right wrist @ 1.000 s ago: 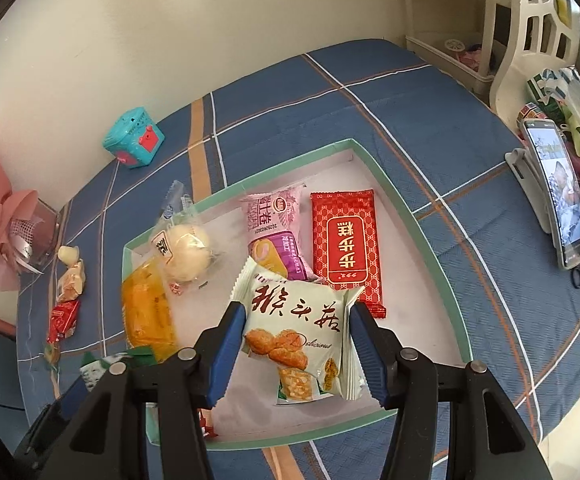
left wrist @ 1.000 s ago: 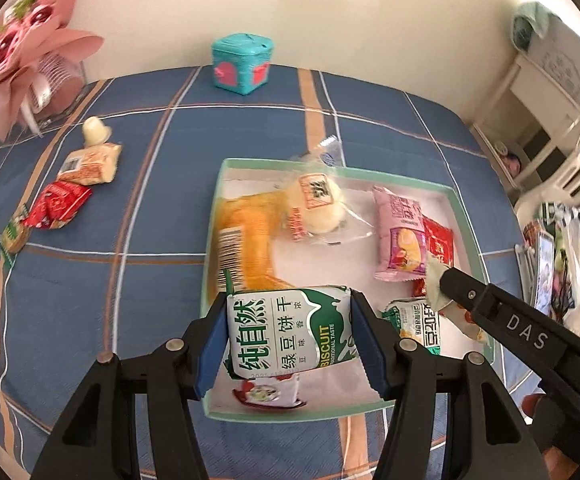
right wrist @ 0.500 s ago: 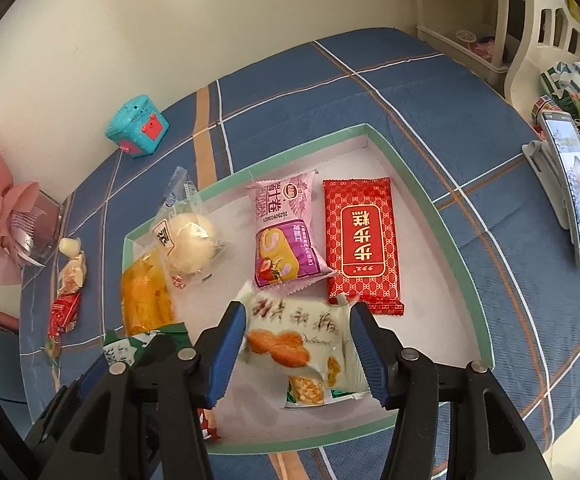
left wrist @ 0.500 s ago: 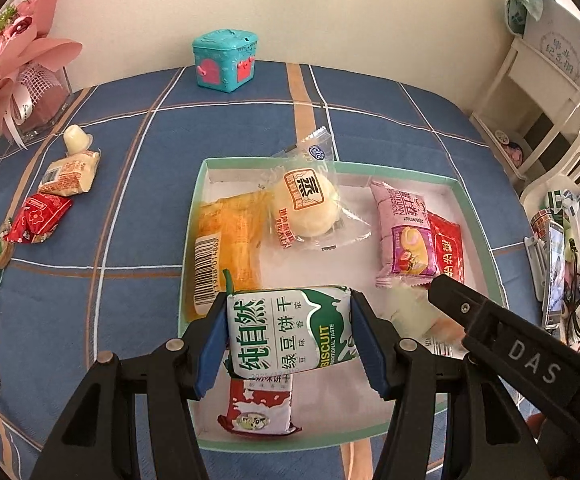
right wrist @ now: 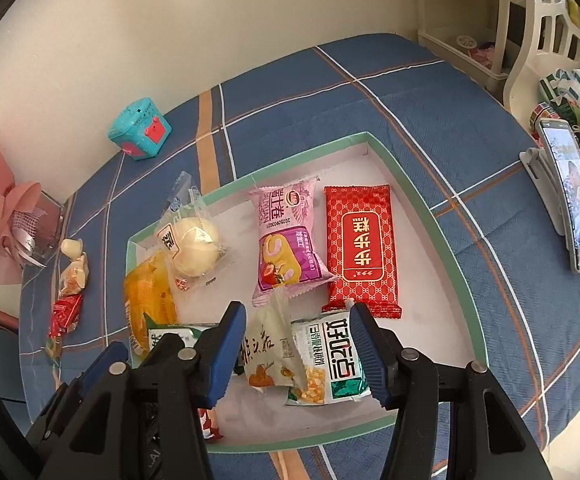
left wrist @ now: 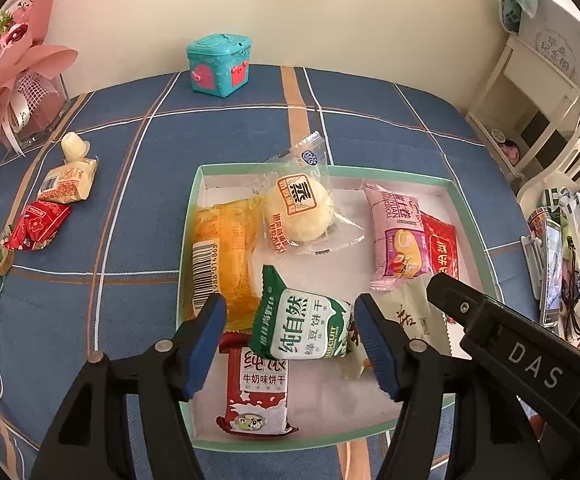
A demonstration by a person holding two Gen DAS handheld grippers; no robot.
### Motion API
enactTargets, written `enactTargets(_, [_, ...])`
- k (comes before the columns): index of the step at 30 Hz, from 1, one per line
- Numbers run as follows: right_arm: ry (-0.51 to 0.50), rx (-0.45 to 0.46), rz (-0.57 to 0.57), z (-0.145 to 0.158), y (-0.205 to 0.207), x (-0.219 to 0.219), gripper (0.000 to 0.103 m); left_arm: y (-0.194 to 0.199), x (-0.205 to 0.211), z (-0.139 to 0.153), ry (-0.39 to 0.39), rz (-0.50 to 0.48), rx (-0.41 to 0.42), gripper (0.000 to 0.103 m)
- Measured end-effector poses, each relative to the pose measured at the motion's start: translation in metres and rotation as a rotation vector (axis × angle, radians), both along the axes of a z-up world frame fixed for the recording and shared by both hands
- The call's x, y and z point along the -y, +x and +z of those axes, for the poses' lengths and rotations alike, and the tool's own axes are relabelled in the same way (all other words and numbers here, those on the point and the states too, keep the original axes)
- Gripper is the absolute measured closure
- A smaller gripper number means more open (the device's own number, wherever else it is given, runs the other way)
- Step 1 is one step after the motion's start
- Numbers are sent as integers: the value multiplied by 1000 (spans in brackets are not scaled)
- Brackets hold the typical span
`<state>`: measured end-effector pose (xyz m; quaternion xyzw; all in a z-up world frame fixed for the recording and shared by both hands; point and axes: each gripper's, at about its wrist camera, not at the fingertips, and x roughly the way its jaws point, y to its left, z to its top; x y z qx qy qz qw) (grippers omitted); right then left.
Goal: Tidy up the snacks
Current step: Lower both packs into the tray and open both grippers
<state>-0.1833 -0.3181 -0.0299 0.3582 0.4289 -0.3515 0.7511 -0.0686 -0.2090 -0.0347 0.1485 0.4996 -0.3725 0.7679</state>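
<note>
**Snack tray: claw status and item positions**

The tray (left wrist: pixel 187 240) rests on a blue checked cloth (left wrist: pixel 129 208).

Left claw (left wrist: pixel 287 302): its jaws have just been opening. The green biscuit packet (left wrist: pixel 302 328) lies between the blue pads with a clear gap on the left side. It is released and rests at the near end of the tray, partly over a red-and-white biscuit packet (left wrist: pixel 257 392).

Right claw (right wrist: pixel 297 309): it is positioned over the near right part of the tray. A beige snack packet (right wrist: pixel 265 356) sits tilted between the pads, over a green-and-white corn packet (right wrist: pixel 338 360). Whether the pads press on it cannot be determined.

Further tray contents: an orange packet (left wrist: pixel 221 248) along the left wall, a wrapped bun (left wrist: pixel 298 212) at the far side, and a pink roll packet (right wrist: pixel 285 240) just beside a red packet (right wrist: pixel 360 244) on the right.

Two loose snacks (left wrist: pixel 69 180) lie on the cloth, well apart to the left.
</note>
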Motion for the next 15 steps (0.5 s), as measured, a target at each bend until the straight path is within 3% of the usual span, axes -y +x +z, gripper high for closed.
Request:
enactTargets(8, [-12, 11, -6, 8, -2, 1, 45, 21, -25, 5, 24, 106, -66, 36])
enactTargets(15, [-15, -1, 8, 8, 1, -4, 45, 56, -65, 18, -27, 245, -95, 36])
